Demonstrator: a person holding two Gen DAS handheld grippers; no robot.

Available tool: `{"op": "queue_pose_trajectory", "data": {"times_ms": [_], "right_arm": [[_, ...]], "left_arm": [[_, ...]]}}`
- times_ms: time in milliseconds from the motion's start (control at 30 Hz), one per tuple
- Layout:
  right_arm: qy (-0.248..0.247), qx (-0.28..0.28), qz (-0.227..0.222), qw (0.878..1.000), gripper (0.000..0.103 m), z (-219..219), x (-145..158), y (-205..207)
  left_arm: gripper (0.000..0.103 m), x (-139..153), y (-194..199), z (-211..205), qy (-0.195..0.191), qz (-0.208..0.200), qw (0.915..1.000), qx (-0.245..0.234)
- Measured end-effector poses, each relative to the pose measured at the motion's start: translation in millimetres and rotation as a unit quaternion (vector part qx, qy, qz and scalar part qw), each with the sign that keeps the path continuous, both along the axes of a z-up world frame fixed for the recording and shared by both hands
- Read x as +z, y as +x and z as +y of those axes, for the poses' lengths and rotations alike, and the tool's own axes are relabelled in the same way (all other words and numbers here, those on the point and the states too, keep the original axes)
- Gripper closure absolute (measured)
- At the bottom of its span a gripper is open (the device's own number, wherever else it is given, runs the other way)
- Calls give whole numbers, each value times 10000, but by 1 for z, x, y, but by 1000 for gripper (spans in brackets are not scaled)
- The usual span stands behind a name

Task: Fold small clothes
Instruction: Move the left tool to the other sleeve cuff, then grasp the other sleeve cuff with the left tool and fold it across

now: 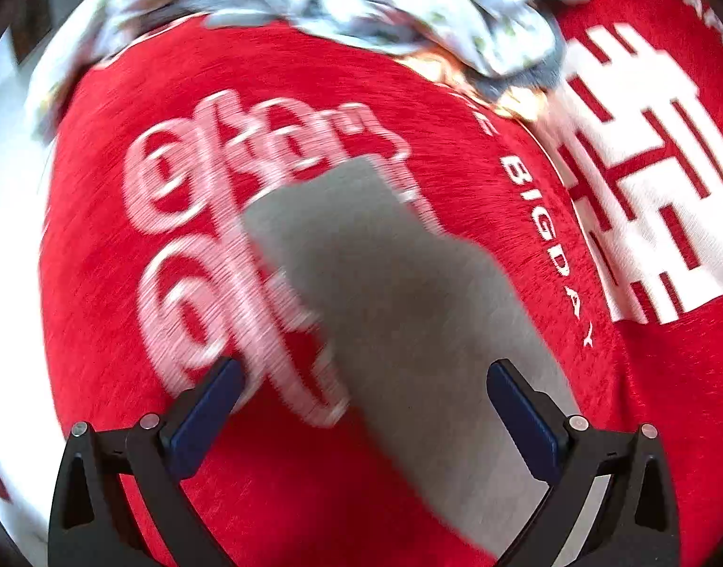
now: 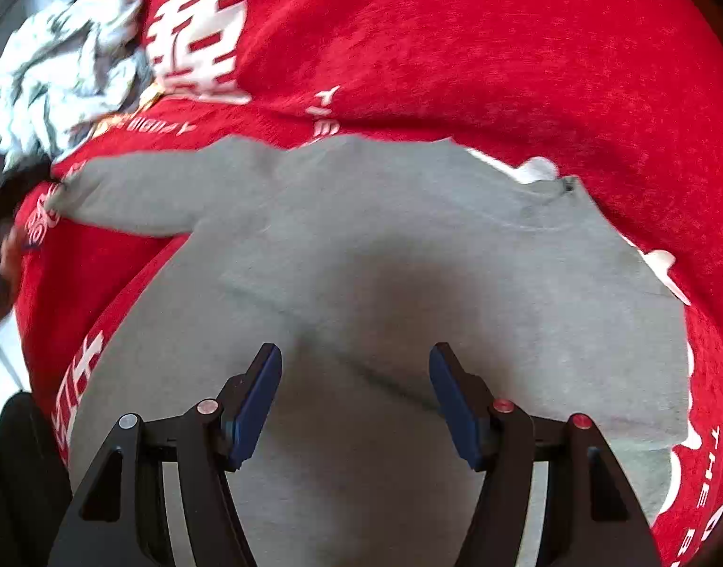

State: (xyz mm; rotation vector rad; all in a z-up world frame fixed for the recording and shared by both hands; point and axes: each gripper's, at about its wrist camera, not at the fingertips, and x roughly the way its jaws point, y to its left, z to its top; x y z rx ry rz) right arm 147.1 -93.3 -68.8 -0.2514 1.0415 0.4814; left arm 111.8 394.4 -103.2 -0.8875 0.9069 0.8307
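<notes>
A grey top lies flat on the red cloth — one sleeve out sideways. Both grippers — left, right — hover above it, fingers wide, holding nothing.

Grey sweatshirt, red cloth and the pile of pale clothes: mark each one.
Grey sweatshirt (image 2: 408,245): right wrist view, on its chest below the neckline.
Red cloth (image 2: 503,47): right wrist view, on a bare red stretch beyond the sweatshirt.
Pile of pale clothes (image 1: 408,4): left wrist view, on the crumpled printed fabric at top.
</notes>
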Motion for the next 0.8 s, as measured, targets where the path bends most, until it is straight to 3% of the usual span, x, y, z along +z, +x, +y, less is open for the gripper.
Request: {"op": "queue_pose_trajectory", "data": {"times_ms": [100,133,167,200,233,267,467,567,700,800], "right_arm": [[-114,87,35,9999,34,9,-1,-7],[-136,106,32,9998,34,11,0,-8],[-152,130,17,9998,34,12,2,-9],[-162,151,-4,9998,34,14,4,-9],[-165,163,-27,9997,34,15,7,-9],[-151,166,-50,9997,34,17,11,-7],[95,138,-92,9998,32,44,26,36],[-52,91,92,9999,32,73,5,72],[-333,174,212,9991,32,111,-27,108],[-445,208,71,9988,30,131,-43,128]], "left_arm": [[1,-1,32,0,106,168,9995,-256],[17,1,39,-3,142,176,9991,-367],[58,5,45,-5,238,197,9986,-437],[84,7,49,-8,249,177,9976,-622],[92,4,51,-8,-77,43,9968,-799],[92,4,49,-9,-208,-79,9968,-768],[93,30,23,-14,106,-548,9956,-750],[93,54,25,-23,310,-768,9910,-1049],[93,89,28,-48,888,-880,9794,-1584],[93,104,22,-60,989,-1007,9733,-1809]]}}
